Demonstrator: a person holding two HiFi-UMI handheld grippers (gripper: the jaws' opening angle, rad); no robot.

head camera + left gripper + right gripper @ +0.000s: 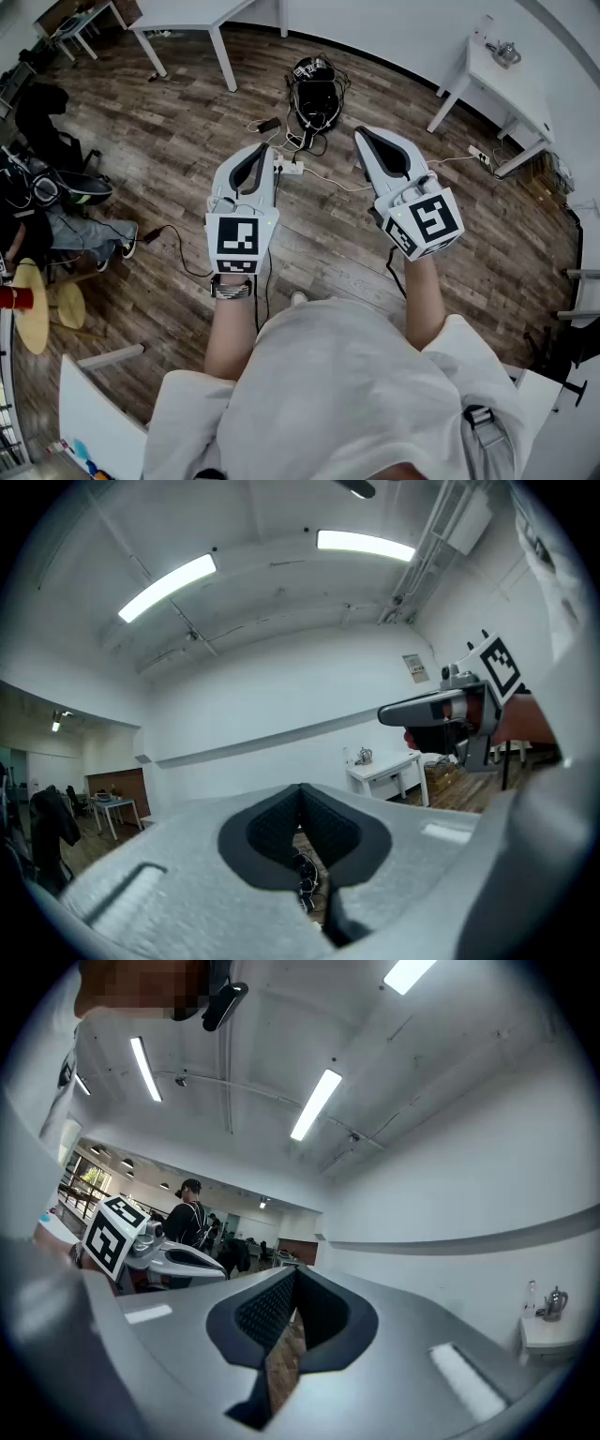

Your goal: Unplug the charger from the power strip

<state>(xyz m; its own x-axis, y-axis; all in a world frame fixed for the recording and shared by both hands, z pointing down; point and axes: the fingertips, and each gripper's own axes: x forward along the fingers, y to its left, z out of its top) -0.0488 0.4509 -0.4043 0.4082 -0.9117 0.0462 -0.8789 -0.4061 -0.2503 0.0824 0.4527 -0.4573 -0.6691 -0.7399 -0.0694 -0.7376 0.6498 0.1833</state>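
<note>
1. Your left tool (300, 794) and right tool (294, 1279) are matte grey moulded shells. Each has a black ribbed pad lining and a cube with square black-and-white markers at the rear.
2. You hold both tools level, side by side, above a floor of brown wood-grain planks (169, 141).
3. A small white oblong plastic power strip (292, 168) lies on the floor just beyond the tip of your left tool in the head view. Thin white and black cables run from it across the planks.
4. The charger cannot be told apart from the strip at this size. Anything plugged in shows only as part of that white block.
5. A black rounded glossy object (316, 92) lies further along the floor, with dark cables tangled at its near side.
6. A white counter (497, 94) at the right carries a small metallic kettle (506, 52).
7. Left tool: the jaws are closed, the ribbed pads meet at the tip, and nothing is between them. Only floor and cables show through the slot below.
8. Right tool: the jaws are likewise together with nothing between them. A sliver of plank floor shows below them.
9. Neither tool touches the strip or any cable.
</note>
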